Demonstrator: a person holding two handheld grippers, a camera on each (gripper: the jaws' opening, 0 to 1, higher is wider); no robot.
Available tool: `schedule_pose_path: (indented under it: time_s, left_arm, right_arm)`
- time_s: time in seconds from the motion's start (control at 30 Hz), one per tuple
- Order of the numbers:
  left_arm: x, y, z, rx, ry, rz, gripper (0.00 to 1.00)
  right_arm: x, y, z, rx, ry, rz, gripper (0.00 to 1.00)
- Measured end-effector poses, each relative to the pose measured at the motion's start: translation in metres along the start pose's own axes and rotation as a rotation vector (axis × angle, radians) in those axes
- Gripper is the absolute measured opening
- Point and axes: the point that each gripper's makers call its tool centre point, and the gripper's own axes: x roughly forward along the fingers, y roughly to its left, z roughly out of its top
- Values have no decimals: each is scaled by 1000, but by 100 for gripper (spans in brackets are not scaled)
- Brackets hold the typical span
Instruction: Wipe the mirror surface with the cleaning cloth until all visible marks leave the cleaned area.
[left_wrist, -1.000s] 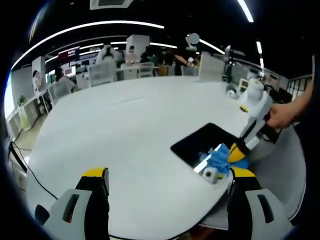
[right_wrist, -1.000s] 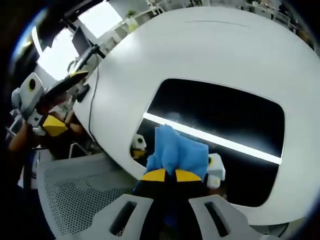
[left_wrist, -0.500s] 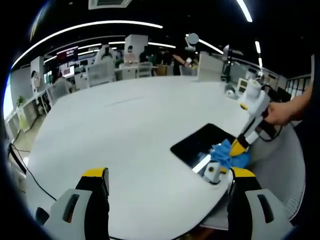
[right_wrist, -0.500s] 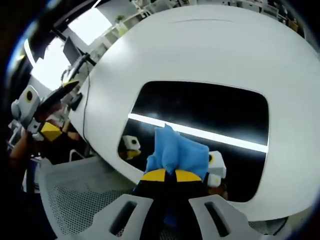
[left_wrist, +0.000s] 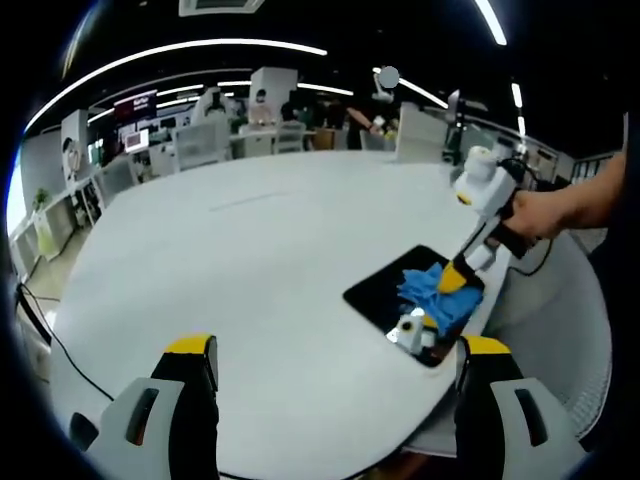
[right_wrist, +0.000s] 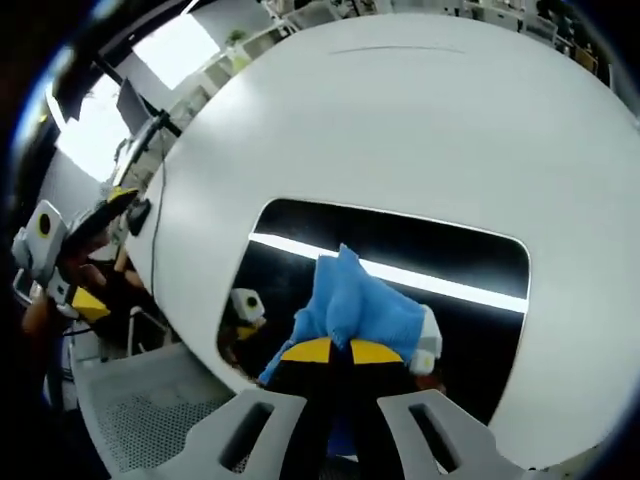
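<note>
Two grippers share the work, taken here from left to right: the left gripper (left_wrist: 325, 400) hangs above the bare near part of the white table (left_wrist: 230, 250) with its yellow-tipped jaws spread wide and nothing between them, well apart from the job; to its right in the left gripper view the mirror (left_wrist: 385, 290), a flat dark slab, lies close to the table's edge, and on it rests the cleaning cloth (left_wrist: 425, 287), pinched by the right gripper (left_wrist: 455, 280) that a hand (left_wrist: 545, 212) brings in from the right. In the right gripper view the right gripper's jaws are closed tight on a bunch of the blue cloth (right_wrist: 360, 305), whose free part is pressed onto the dark glass (right_wrist: 420, 250), which throws back a bright ceiling strip. The cloth looks soft, light and limp, so it seems best gripped by a gathered fold, as now, with the loose part spread flat against the glass; the mirror is probably stiff, smooth and breakable, and may slide towards the edge under a hard push. No marks can be made out on the glass at this size. No containers are to be seen near the mirror
</note>
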Motion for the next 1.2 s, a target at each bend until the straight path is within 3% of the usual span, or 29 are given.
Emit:
schedule_pose_path:
  time_s: [0.5, 0.67, 0.7, 0.9, 0.93, 1.07, 1.2]
  left_arm:
    - [1, 3, -4, -19, 5, -8, 100]
    - [0, 4, -5, -24, 6, -6, 100]
    - [0, 3, -5, -27, 5, -7, 100]
    - [1, 0, -4, -25, 4, -12, 99]
    - [1, 0, -5, -26, 4, -11, 99]
    - [1, 0, -5, -31, 3, -10, 99]
    - [1, -1, -6, -31, 2, -9, 99]
  right_arm:
    - [9, -8, 34, -34, 0, -23, 0]
    - [12, -10, 44, 1, 18, -19, 0]
    - [14, -13, 49, -32, 3, -28, 0]
    - [20, -15, 65, -36, 10, -50, 0]
    - [20, -16, 65, -76, 30, -40, 0]
    - [20, -16, 65, -79, 76, -19, 0]
    - [18, -14, 63, -154, 60, -20, 0]
